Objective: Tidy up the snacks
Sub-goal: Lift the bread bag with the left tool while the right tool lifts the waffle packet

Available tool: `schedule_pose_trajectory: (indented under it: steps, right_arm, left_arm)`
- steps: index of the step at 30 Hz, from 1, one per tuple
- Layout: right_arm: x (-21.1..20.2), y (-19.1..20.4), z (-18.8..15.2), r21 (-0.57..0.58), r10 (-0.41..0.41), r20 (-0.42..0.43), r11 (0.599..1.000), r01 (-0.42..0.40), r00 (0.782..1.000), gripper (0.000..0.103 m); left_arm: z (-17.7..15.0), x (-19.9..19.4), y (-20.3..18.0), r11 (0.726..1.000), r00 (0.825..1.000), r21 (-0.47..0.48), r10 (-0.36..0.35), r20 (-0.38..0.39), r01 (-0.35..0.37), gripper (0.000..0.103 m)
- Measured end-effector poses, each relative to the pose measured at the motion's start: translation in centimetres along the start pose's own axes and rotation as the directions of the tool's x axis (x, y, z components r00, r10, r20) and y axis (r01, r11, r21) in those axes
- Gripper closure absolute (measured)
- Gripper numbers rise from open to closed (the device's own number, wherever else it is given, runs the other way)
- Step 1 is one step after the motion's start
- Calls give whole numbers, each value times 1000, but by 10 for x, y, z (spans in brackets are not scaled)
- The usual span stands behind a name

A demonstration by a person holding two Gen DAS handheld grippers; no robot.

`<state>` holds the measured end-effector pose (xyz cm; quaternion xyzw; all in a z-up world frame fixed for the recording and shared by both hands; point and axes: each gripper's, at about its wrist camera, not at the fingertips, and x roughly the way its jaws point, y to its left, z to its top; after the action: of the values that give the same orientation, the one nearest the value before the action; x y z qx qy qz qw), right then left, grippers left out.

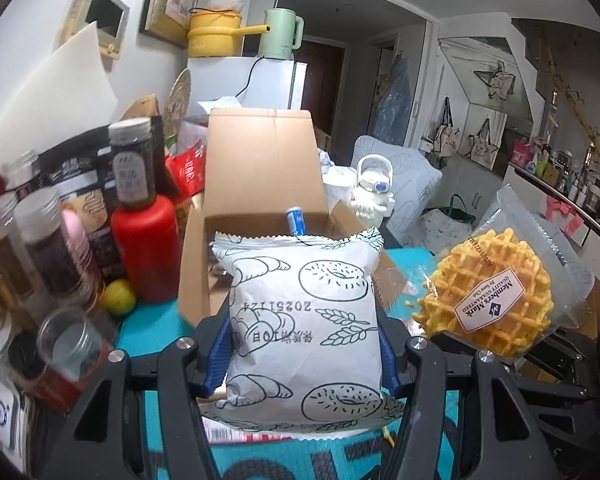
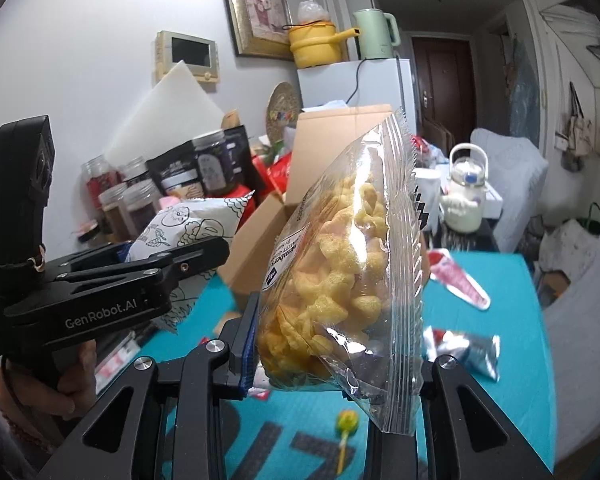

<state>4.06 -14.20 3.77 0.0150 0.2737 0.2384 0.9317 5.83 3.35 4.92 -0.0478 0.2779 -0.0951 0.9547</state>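
My left gripper (image 1: 304,344) is shut on a white bread packet (image 1: 304,320) printed with croissants and bagels, held upright above the teal mat. Straight behind it stands an open cardboard box (image 1: 260,172) with its flap raised. My right gripper (image 2: 332,344) is shut on a clear bag with a yellow waffle (image 2: 340,264); that waffle bag (image 1: 496,292) also hangs at the right of the left wrist view. In the right wrist view the left gripper (image 2: 172,264) shows at left, a hand on its handle, with the white packet (image 2: 196,224) in it beside the box (image 2: 332,152).
Jars and a red bottle (image 1: 146,248) crowd the left, with a lemon (image 1: 118,296) by the box. On the teal mat (image 2: 500,264) lie foil snack packs (image 2: 468,352), a red-and-white pack (image 2: 460,280) and a lollipop (image 2: 346,424). A white kettle (image 2: 466,196) stands behind.
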Motion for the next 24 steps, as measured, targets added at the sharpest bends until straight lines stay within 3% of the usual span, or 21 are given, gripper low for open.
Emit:
schedule_pose_trajectory:
  steps: [12,24]
  right_arm:
    - [43,-31,50,-13,-30,39,999,30,999,73]
    - [113,-59,73,11,-23,2,1000,23,1000,73]
  left_arm:
    - [45,47,5,1000,999,7,-13,50,13,45]
    - [73,109,21,1000,999,-26,4,46,-3,45]
